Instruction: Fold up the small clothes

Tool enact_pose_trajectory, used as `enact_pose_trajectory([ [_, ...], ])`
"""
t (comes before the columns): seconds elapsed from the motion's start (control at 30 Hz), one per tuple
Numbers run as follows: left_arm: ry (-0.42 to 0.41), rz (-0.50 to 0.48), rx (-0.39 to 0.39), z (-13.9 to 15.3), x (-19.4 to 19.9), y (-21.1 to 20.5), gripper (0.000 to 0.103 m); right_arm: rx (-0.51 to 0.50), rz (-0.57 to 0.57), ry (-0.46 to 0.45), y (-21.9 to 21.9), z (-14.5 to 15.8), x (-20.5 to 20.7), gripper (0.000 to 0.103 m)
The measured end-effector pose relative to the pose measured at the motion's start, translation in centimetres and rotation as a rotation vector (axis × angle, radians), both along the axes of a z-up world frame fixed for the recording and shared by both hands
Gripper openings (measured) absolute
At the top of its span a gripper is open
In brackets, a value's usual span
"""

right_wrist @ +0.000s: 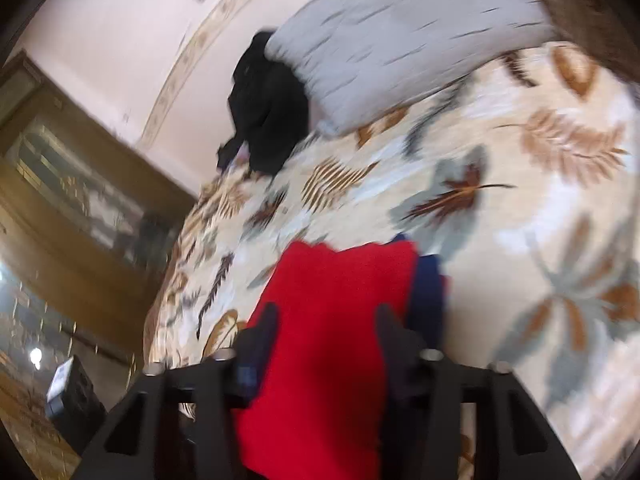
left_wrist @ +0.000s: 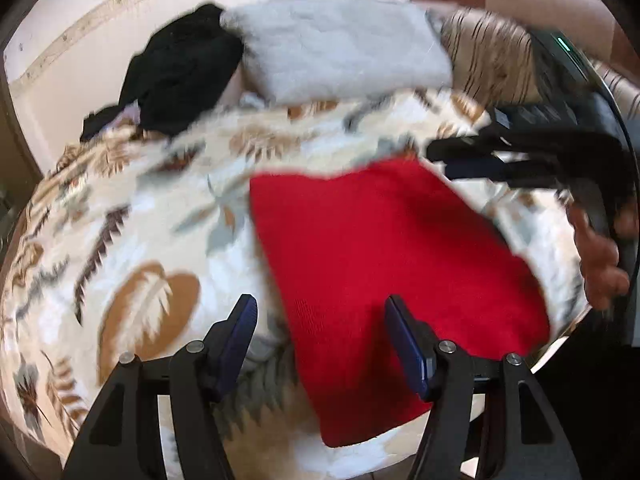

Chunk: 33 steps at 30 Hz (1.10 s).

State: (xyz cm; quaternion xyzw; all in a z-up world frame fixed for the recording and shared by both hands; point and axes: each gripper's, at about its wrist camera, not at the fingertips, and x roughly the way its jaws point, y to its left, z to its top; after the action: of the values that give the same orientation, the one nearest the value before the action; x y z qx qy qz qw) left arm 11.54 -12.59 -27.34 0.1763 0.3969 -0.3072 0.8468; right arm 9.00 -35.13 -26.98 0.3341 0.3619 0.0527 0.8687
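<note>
Red cloth (left_wrist: 380, 264) spread over the leaf-print bedspread (left_wrist: 132, 216), centre to lower right of the left wrist view, roughly rectangular with a ragged upper edge; looks like one fold already in, though blur hides the layers. Left gripper (left_wrist: 320, 320) at bottom centre, jaws standing wide, nothing pinched: left pad over bare bedspread, right pad over the cloth's near part, contact unclear. Right gripper (left_wrist: 452, 158) coming in from the right edge at the cloth's upper right corner, hand (left_wrist: 600, 264) on its handle at the right edge. In the right wrist view the same gripper (right_wrist: 326, 316) sits bottom centre with jaws at a middling gap and red cloth running between the fingers; whether the pads actually press the fabric cannot be told, too much motion blur. Something dark blue (right_wrist: 428, 292) just right of the cloth in that view, touching or under its edge; could be a second layer or another garment, not resolvable. Judgement: mid-fold on this piece, far edge being handled by the right side, left side released and free. Still left: finish squaring the red piece, then the dark clothes heap (left_wrist: 180, 72) in the upper left, lying against the grey pillow (left_wrist: 340, 52) at upper centre, apparently untouched. No stack of finished items visible in either view.
</note>
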Motion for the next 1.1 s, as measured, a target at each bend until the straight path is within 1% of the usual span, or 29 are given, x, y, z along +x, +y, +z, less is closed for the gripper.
enact_pose_trajectory([
  [0.03,-0.012,0.006,0.019,-0.7,-0.1,-0.3,0.071,-0.008,0.01,0.033,0.6,-0.8,1.0,0.039],
  [0.07,-0.048,0.013,0.019,-1.0,-0.4,-0.4,0.073,-0.003,0.003,0.08,0.8,-2.3,2.0,0.039],
  [0.1,-0.065,0.02,0.029,-0.6,-0.5,-0.5,0.074,0.021,-0.013,0.158,0.7,-4.5,3.3,0.039],
  [0.13,-0.073,0.023,0.046,0.0,-0.8,-0.4,0.074,0.055,-0.025,0.207,0.4,-6.1,3.9,0.034],
  [0.17,-0.105,0.029,0.063,1.3,-1.1,-0.3,0.074,0.067,-0.048,0.198,0.2,-6.4,3.6,0.033],
  [0.23,-0.195,0.052,0.048,3.5,-2.0,0.5,0.076,0.075,-0.051,0.158,0.0,-4.6,2.2,0.037],
  [0.27,-0.247,0.082,0.037,5.4,-2.4,0.8,0.079,0.074,-0.046,0.137,0.0,-3.3,1.3,0.037],
  [0.3,-0.27,0.104,0.028,6.4,-2.8,1.0,0.084,0.058,-0.036,0.105,0.1,-1.6,0.1,0.037],
  [0.33,-0.301,0.134,0.011,8.1,-3.2,1.4,0.087,0.025,-0.031,0.077,0.3,0.0,-1.0,0.037],
  [0.37,-0.332,0.158,-0.011,9.5,-3.6,1.7,0.088,-0.016,-0.031,0.047,0.5,1.8,-2.2,0.038],
  [0.4,-0.351,0.171,-0.033,10.6,-4.1,1.9,0.09,-0.083,-0.037,0.01,0.9,4.2,-4.2,0.039],
  [0.43,-0.36,0.18,-0.059,11.7,-4.5,2.3,0.093,-0.124,-0.041,-0.009,1.3,5.4,-5.0,0.058],
  [0.47,-0.363,0.187,-0.084,12.8,-4.9,2.6,0.094,-0.191,-0.055,-0.043,1.8,7.3,-7.0,0.077],
  [0.5,-0.367,0.194,-0.104,13.5,-4.9,2.7,0.095,-0.258,-0.082,-0.081,2.4,9.0,-8.8,0.079],
  [0.53,-0.376,0.205,-0.117,14.2,-5.2,3.0,0.095,-0.323,-0.104,-0.115,3.1,10.6,-10.7,0.079],
  [0.6,-0.401,0.229,-0.132,15.8,-6.3,3.5,0.096,-0.408,-0.108,-0.161,4.2,13.0,-13.6,0.079],
  [0.7,-0.455,0.25,-0.136,17.6,-7.6,4.0,0.098,-0.476,-0.173,-0.175,5.1,15.2,-17.0,0.079],
  [0.8,-0.48,0.263,-0.152,19.1,-9.1,4.8,0.098,-0.498,-0.195,-0.188,6.1,16.6,-19.8,0.079],
  [0.97,-0.49,0.271,-0.183,21.0,-10.3,6.0,0.098,-0.616,-0.226,-0.183,8.4,18.0,-22.5,0.079],
  [1.03,-0.501,0.287,-0.176,21.5,-10.8,6.3,0.098,-0.623,-0.229,-0.189,9.2,18.3,-23.2,0.079],
  [1.1,-0.512,0.293,-0.185,22.0,-11.1,6.7,0.098,-0.627,-0.233,-0.191,10.1,18.6,-23.7,0.079],
])
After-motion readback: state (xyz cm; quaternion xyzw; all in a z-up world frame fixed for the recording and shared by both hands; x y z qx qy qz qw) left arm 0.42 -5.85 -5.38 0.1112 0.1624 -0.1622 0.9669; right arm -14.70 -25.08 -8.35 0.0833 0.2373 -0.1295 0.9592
